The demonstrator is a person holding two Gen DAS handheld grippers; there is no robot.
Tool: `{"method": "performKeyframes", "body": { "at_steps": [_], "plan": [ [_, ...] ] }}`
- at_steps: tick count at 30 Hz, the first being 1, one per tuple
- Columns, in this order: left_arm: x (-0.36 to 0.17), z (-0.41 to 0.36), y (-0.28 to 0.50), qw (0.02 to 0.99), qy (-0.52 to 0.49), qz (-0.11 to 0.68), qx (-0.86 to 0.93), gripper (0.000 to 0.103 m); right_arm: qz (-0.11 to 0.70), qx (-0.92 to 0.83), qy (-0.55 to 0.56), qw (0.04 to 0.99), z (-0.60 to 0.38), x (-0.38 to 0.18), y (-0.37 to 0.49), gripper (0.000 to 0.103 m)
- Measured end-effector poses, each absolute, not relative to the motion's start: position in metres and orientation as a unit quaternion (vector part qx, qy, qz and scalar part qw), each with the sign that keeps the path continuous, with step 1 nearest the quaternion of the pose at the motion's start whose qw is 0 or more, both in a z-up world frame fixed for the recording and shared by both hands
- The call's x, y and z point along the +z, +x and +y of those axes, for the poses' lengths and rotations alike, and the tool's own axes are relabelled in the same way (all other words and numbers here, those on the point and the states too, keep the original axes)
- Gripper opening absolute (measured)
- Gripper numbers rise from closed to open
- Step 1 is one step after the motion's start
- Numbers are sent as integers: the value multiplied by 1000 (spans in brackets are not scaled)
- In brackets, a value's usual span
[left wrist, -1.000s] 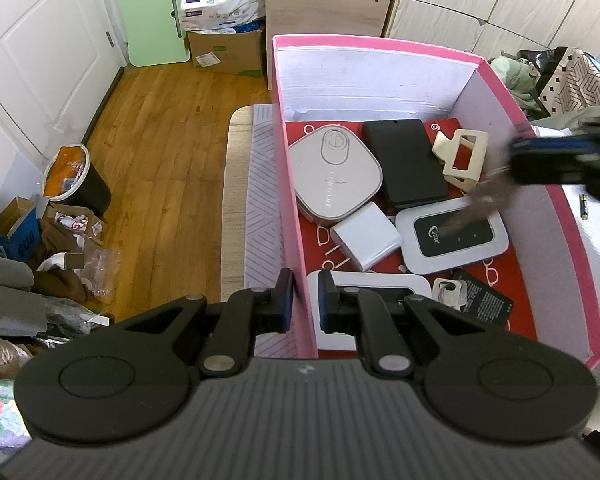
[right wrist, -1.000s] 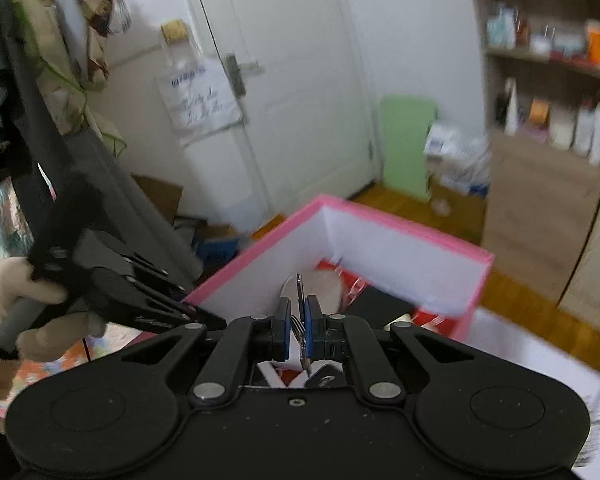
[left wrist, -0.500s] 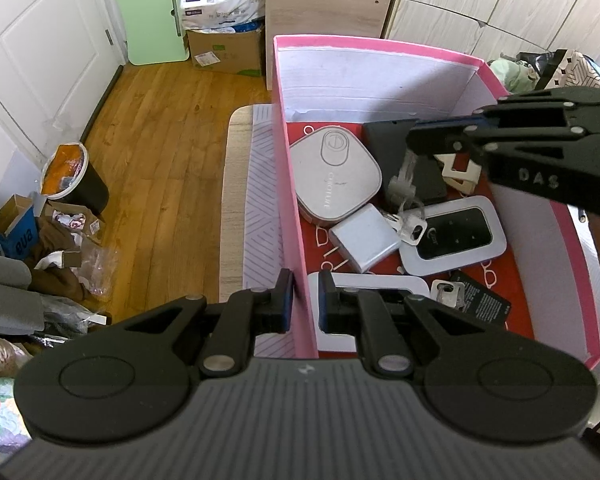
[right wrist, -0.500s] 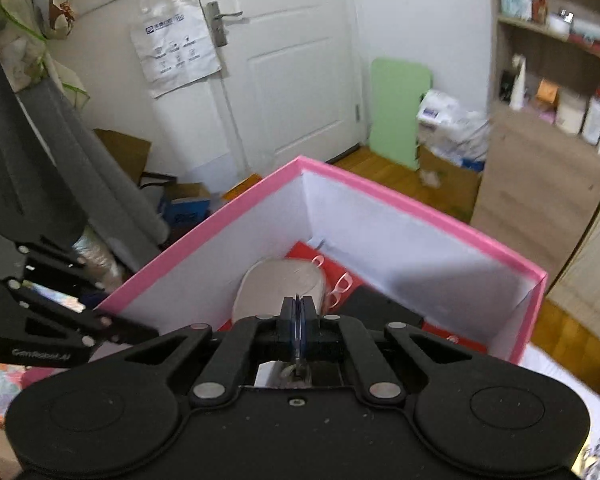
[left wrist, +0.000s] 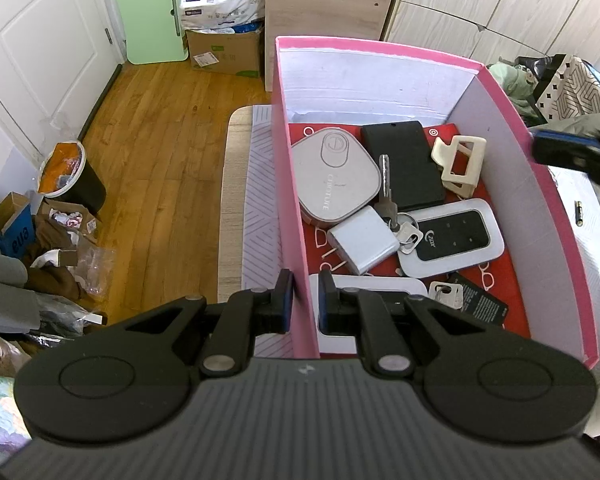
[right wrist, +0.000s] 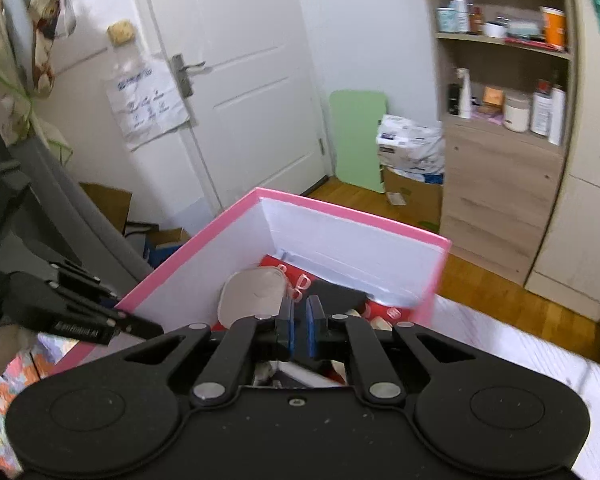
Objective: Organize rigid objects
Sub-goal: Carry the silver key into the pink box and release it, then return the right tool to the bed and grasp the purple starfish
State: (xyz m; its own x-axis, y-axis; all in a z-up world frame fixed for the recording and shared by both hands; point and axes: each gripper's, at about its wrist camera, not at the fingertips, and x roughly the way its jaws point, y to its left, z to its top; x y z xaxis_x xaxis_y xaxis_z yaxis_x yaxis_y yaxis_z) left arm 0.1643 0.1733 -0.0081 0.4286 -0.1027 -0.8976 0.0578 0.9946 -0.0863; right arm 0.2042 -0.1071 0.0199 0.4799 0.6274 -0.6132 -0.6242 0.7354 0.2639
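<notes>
A pink box [left wrist: 290, 184] holds several rigid items: a grey rounded case [left wrist: 334, 176], a black slab [left wrist: 406, 164], a white charger block [left wrist: 362, 245], a pocket router [left wrist: 454, 238], a beige clip [left wrist: 460, 164]. A silver key on a ring [left wrist: 388, 192] lies loose among them. My left gripper [left wrist: 303, 300] is shut on the box's left wall near the front corner. My right gripper [right wrist: 299, 326] is slightly open and empty above the box [right wrist: 340, 240]; it shows blurred at the right edge of the left wrist view [left wrist: 572, 152].
The box stands on a patterned cloth on a table [left wrist: 236, 200]. Wooden floor [left wrist: 160, 140], a bin [left wrist: 70, 176] and clutter lie to the left. A wooden shelf unit [right wrist: 500, 140] and a white door [right wrist: 240, 80] stand beyond.
My right gripper carried the key over the box, let it go inside, and drew back to the right, its jaws now parted. The left gripper has not moved.
</notes>
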Motion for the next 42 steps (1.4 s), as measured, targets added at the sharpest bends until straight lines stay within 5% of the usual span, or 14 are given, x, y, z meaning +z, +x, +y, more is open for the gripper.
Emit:
{"method": "performKeyframes", "body": {
  "at_steps": [17, 22, 35, 42],
  "plan": [
    [-8, 172, 163, 845, -33, 533, -32, 10, 389, 221, 36, 893, -244, -14, 174, 28],
    [-9, 172, 163, 845, -33, 533, -30, 10, 396, 256, 24, 882, -233, -41, 164, 39],
    [-9, 171, 165, 843, -29, 537, -32, 10, 440, 249, -23, 863, -192, -86, 179, 47],
    [-9, 172, 165, 843, -30, 536, -33, 10, 409, 234, -61, 880, -176, -91, 177, 63]
  ]
}}
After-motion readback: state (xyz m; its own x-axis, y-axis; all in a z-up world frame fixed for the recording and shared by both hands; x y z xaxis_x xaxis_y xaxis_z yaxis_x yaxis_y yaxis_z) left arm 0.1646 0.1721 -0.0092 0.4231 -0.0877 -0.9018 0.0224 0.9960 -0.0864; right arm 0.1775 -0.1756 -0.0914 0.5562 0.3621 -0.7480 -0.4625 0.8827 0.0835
